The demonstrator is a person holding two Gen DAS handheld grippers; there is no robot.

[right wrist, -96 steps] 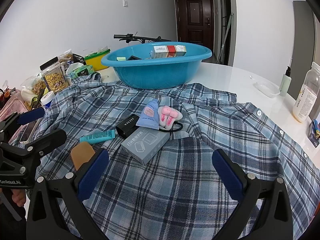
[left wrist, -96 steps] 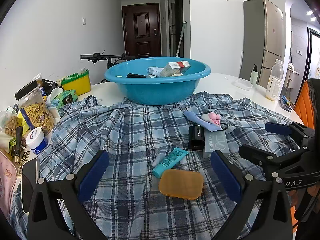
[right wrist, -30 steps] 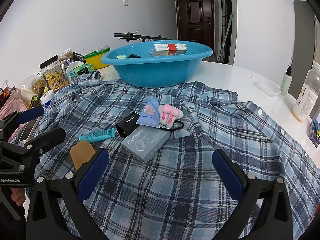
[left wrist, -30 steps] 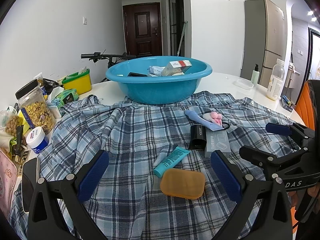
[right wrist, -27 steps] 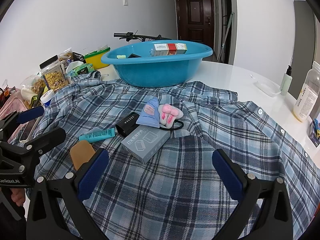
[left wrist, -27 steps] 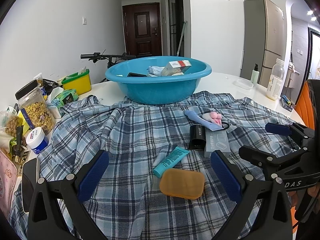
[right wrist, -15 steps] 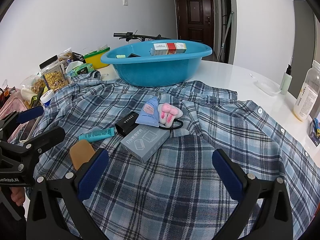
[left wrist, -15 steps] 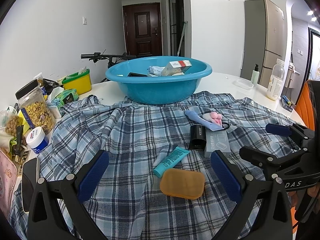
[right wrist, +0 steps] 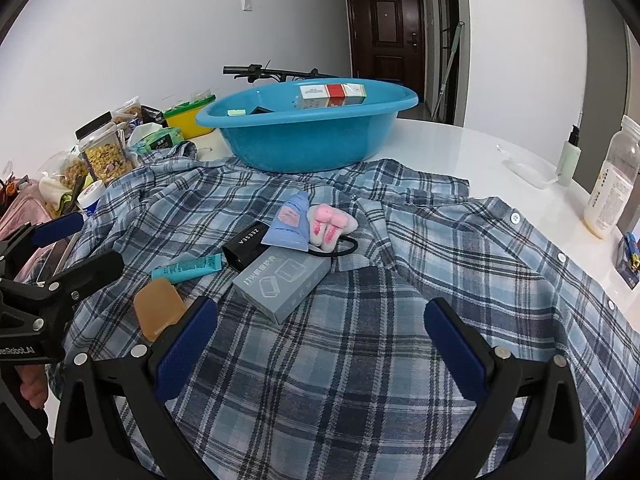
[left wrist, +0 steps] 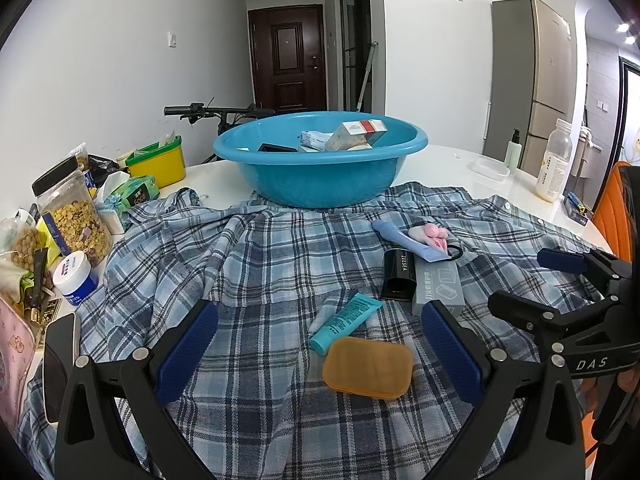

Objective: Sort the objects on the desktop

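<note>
A plaid shirt [left wrist: 248, 264] [right wrist: 440, 272] covers the white table. On it lie an orange soap case [left wrist: 367, 367] [right wrist: 157, 311], a teal tube [left wrist: 345, 323] [right wrist: 188, 269], a black box [left wrist: 399, 275] [right wrist: 245, 247], a grey box [left wrist: 439, 287] [right wrist: 283, 279], a light-blue tube [left wrist: 408, 241] [right wrist: 291, 225] and a pink hair tie [left wrist: 433, 233] [right wrist: 329, 227]. A blue basin [left wrist: 320, 160] [right wrist: 308, 128] behind holds boxes. My left gripper [left wrist: 318, 354] [right wrist: 60, 248] stands open near the soap case. My right gripper [right wrist: 320, 354] [left wrist: 532, 280] is open just short of the grey box.
Snack jars [left wrist: 74, 216], a white-lidded tub [left wrist: 75, 278], a yellow box [left wrist: 158, 162] and a pink pouch [left wrist: 12, 360] crowd the left edge. Bottles [right wrist: 614, 184] and a clear dish [right wrist: 528, 170] stand at the right. A bicycle handlebar [left wrist: 208, 111] shows behind the basin.
</note>
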